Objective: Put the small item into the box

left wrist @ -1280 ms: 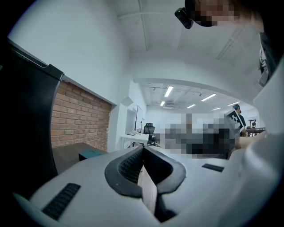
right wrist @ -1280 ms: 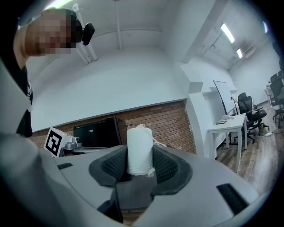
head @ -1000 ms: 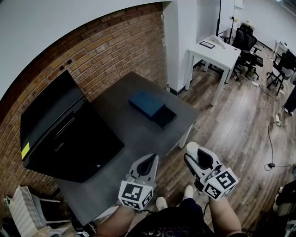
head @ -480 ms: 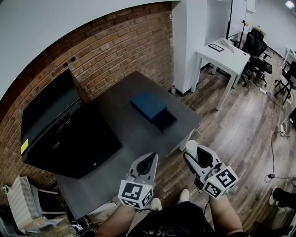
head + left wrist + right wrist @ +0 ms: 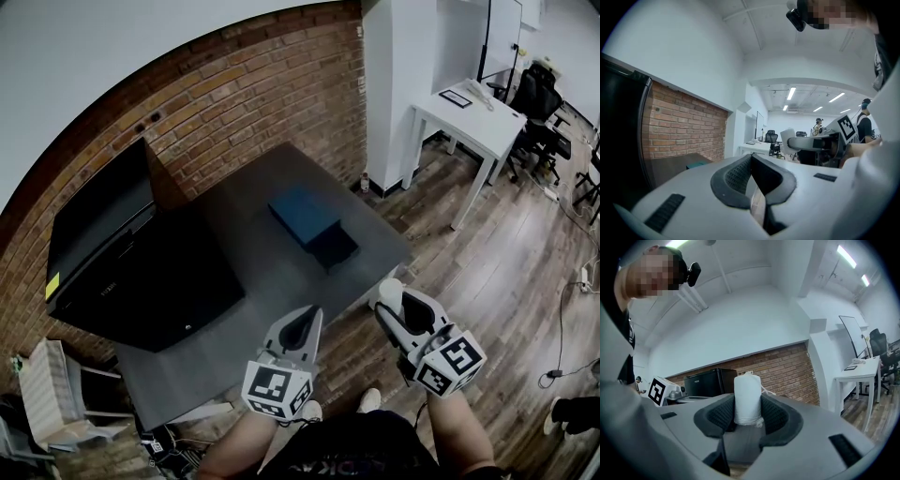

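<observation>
Dark grey table (image 5: 267,277): blue box (image 5: 302,214) w/ black tray (image 5: 335,247) touching, big black unit (image 5: 141,281) at left

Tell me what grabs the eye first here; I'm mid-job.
The white roll, clamped upright in the right gripper, sits over the floor by the table's near corner. Next comes the blue box on the far half of the dark table, then the big black cabinet at the left by the brick wall.

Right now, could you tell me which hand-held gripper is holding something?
The right hand-held gripper: a small white roll is clamped between its jaws; the left hand-held gripper is shut, empty.
</observation>
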A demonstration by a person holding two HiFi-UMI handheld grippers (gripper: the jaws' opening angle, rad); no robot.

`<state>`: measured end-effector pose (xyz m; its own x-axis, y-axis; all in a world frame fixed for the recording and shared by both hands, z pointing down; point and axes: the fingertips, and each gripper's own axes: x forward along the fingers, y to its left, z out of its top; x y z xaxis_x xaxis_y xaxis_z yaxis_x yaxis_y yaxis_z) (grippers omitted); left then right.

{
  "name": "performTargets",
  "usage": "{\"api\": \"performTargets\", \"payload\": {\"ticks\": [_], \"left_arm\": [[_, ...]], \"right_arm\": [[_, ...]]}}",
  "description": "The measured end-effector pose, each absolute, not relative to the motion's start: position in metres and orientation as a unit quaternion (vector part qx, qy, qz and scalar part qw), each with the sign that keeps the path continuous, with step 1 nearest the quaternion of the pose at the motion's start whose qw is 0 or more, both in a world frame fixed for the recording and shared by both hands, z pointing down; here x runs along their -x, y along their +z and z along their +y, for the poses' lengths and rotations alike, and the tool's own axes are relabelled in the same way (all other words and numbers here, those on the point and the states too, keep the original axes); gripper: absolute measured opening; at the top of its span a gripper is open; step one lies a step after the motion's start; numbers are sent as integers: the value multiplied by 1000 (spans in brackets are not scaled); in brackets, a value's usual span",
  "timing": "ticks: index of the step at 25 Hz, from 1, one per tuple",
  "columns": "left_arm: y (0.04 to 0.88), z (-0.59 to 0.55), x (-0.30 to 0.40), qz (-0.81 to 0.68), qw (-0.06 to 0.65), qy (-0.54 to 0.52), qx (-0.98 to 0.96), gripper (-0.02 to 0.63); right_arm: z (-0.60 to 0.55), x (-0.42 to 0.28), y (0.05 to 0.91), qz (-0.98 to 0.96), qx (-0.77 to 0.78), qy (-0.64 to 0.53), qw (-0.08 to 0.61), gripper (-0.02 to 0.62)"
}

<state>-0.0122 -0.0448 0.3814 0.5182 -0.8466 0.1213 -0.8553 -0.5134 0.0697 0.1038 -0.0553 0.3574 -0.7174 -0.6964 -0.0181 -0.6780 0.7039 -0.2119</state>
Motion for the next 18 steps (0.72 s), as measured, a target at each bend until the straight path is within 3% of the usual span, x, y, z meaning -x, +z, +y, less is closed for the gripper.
{"api": "performTargets", "payload": {"ticks": [18], "left_arm": [[373,-49,-21,-554,47,42,-830,34]], "right_arm": [[-80,-135,342,951,293,-78,52,187]]}}
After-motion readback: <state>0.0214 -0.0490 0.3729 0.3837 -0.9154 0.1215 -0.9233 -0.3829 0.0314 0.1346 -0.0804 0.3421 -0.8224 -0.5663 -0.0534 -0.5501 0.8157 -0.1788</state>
